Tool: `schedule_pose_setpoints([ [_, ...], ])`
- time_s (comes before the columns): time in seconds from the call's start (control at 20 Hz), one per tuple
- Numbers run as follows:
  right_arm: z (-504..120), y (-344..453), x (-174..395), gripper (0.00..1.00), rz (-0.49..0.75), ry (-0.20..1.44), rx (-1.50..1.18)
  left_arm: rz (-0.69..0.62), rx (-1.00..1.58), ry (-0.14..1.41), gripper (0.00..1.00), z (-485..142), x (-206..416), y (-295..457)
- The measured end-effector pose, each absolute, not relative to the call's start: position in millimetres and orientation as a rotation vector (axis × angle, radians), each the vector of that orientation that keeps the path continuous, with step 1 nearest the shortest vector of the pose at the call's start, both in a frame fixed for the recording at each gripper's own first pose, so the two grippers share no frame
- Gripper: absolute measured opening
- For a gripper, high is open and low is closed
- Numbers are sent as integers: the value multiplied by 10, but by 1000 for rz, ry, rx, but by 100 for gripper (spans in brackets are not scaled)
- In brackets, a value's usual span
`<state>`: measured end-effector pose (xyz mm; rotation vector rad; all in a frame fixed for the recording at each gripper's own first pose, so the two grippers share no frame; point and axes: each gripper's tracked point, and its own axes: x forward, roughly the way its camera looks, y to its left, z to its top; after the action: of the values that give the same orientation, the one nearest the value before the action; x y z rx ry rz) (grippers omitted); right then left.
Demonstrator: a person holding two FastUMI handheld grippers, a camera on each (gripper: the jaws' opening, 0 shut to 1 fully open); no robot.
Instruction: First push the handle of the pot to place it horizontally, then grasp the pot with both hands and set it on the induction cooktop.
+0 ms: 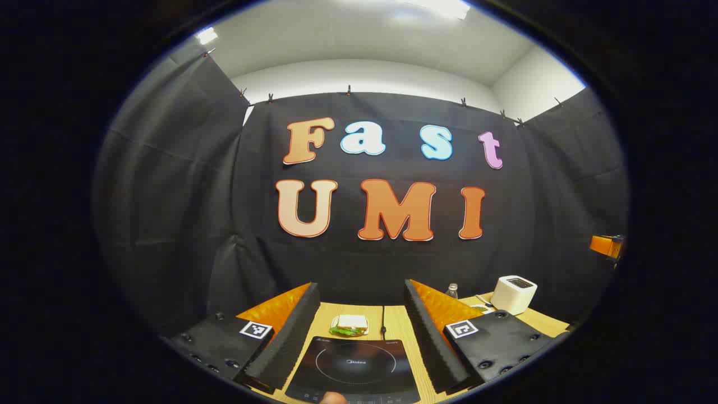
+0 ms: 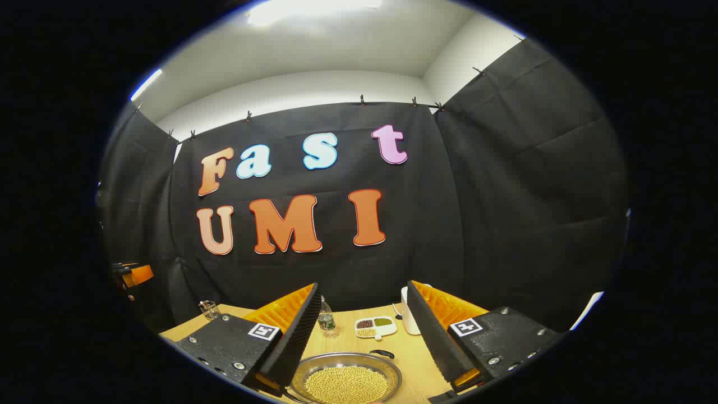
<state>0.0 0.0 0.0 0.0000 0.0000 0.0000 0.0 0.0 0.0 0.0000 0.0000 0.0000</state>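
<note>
A shallow metal pot (image 2: pixel 346 381) holding yellow beans sits on the wooden table (image 2: pixel 418 359), low between the fingers of my right gripper (image 2: pixel 363 286), which is open with nothing in it. A short black handle (image 2: pixel 382 353) shows at the pot's far right rim. The black induction cooktop (image 1: pixel 355 367) lies flat on the table between the fingers of my left gripper (image 1: pixel 360 287), also open and holding nothing. The right gripper (image 1: pixel 606 245) appears at the far right edge of the left gripper view. The left gripper (image 2: pixel 132 275) shows at the left edge of the right gripper view.
Behind the cooktop lies a plate with a sandwich (image 1: pixel 349 325). A white toaster (image 1: pixel 514 293) and a small bottle (image 1: pixel 452 290) stand to its right. Beyond the pot are a bottle (image 2: pixel 326 321), a divided dish of beans (image 2: pixel 376 327) and a glass (image 2: pixel 208 308). A fingertip (image 1: pixel 335 398) shows at the bottom edge.
</note>
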Motion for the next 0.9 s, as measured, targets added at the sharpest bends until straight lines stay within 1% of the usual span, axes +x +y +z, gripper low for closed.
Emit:
schedule_pose_setpoints([
  [0.05, -25, -12, 2, 100, 0, 6, 1, -1, 6, 3, 97, -15, -14, -15],
  [0.1, -33, -15, -1, 95, 2, 10, 2, -1, 9, 3, 97, -27, -34, -36],
  [0.9, -216, 28, 3, 95, -2, 44, -22, 19, -1, -18, 97, -31, -142, 131],
])
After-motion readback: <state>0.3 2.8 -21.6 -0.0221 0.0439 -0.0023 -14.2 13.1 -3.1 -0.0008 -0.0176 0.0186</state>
